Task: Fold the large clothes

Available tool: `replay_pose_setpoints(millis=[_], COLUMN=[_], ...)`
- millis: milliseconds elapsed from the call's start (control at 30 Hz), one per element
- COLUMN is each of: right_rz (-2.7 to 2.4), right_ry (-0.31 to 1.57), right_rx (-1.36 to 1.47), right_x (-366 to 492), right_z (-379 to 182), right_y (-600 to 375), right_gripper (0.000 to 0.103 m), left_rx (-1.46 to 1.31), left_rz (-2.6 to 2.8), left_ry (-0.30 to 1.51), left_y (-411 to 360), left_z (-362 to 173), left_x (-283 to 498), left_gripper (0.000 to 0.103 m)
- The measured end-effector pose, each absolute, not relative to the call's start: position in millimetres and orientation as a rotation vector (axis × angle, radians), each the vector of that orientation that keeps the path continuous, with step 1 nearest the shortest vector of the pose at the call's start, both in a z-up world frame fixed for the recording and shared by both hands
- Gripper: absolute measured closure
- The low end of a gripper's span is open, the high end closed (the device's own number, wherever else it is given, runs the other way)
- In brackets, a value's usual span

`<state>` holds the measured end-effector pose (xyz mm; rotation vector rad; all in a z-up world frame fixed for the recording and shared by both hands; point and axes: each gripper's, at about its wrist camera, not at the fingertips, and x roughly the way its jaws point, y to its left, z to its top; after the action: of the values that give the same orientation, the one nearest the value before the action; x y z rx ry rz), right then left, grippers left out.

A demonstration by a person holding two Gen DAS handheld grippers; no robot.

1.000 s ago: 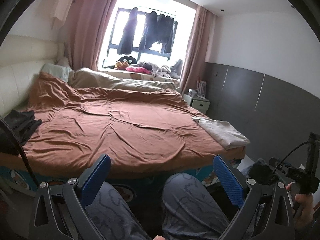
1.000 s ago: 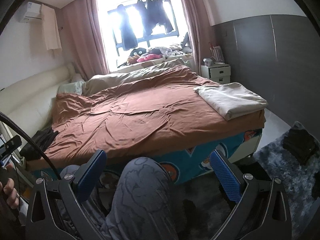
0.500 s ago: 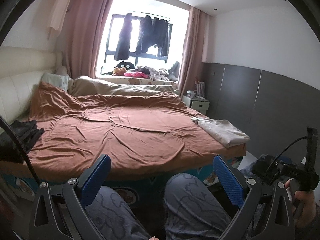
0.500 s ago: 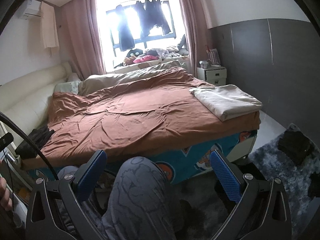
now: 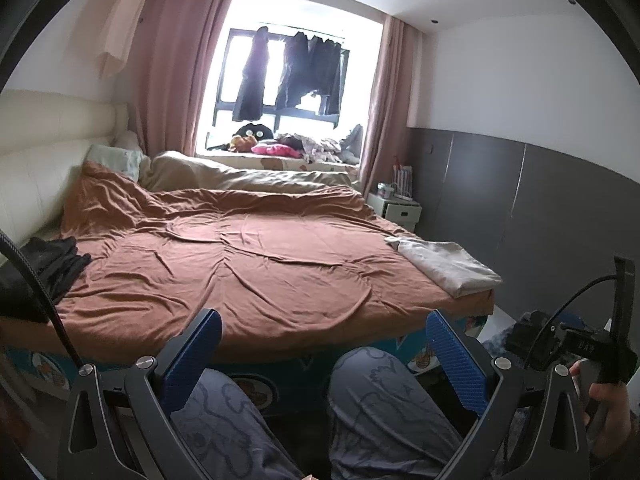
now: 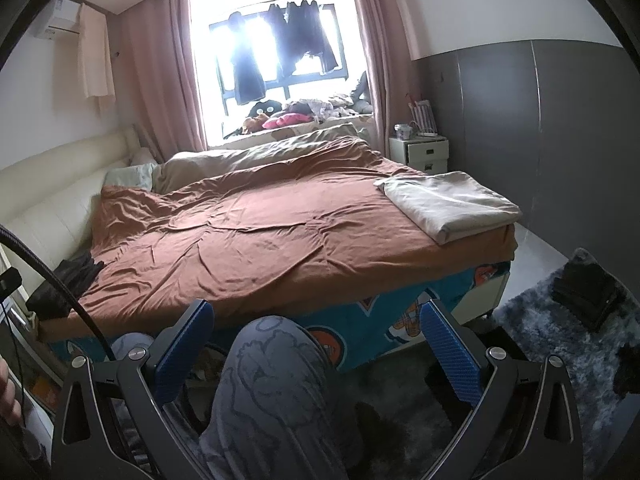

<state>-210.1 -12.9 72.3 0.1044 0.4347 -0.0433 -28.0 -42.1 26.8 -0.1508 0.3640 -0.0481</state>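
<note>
A dark crumpled garment (image 5: 52,268) lies at the near left edge of the bed (image 5: 248,272), also in the right wrist view (image 6: 68,280). A folded beige cloth (image 5: 444,264) lies at the bed's near right corner, also in the right wrist view (image 6: 448,204). My left gripper (image 5: 320,354) is open and empty, held low over the person's knees (image 5: 384,396) before the bed's foot. My right gripper (image 6: 316,346) is open and empty, also low over a knee (image 6: 276,384). Both are well short of the bed.
A rust-brown cover (image 6: 256,240) spreads over the bed. A white nightstand (image 6: 420,152) stands at the far right. A grey shaggy rug (image 6: 560,336) with a dark item (image 6: 588,288) lies on the floor at right. Dark clothes (image 5: 292,68) hang in the window.
Both views have tilted slightly downward and settled; the bed sits lower in frame. Both grippers stay open and empty.
</note>
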Motion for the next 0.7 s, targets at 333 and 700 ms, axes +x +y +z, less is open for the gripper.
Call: replay_pose_setpoints(millis=[333, 700], right_rz=[-0.045, -0.050], right_ry=[0.438, 0.429], right_rx=[0.112, 0.129], right_x=[-210.8, -214.1], right_z=[76.0, 75.6], right_y=[-19.8, -32.4], right_gripper=[0.000, 0.000], left_rx=[-0.142, -0.139], left_rz=[-0.057, -0.056], left_ry=[0.366, 0.370], left_y=[-45.3, -50.1], left_z=[28.2, 25.4], left_x=[-29.2, -29.0], left_gripper=[0.000, 0.000])
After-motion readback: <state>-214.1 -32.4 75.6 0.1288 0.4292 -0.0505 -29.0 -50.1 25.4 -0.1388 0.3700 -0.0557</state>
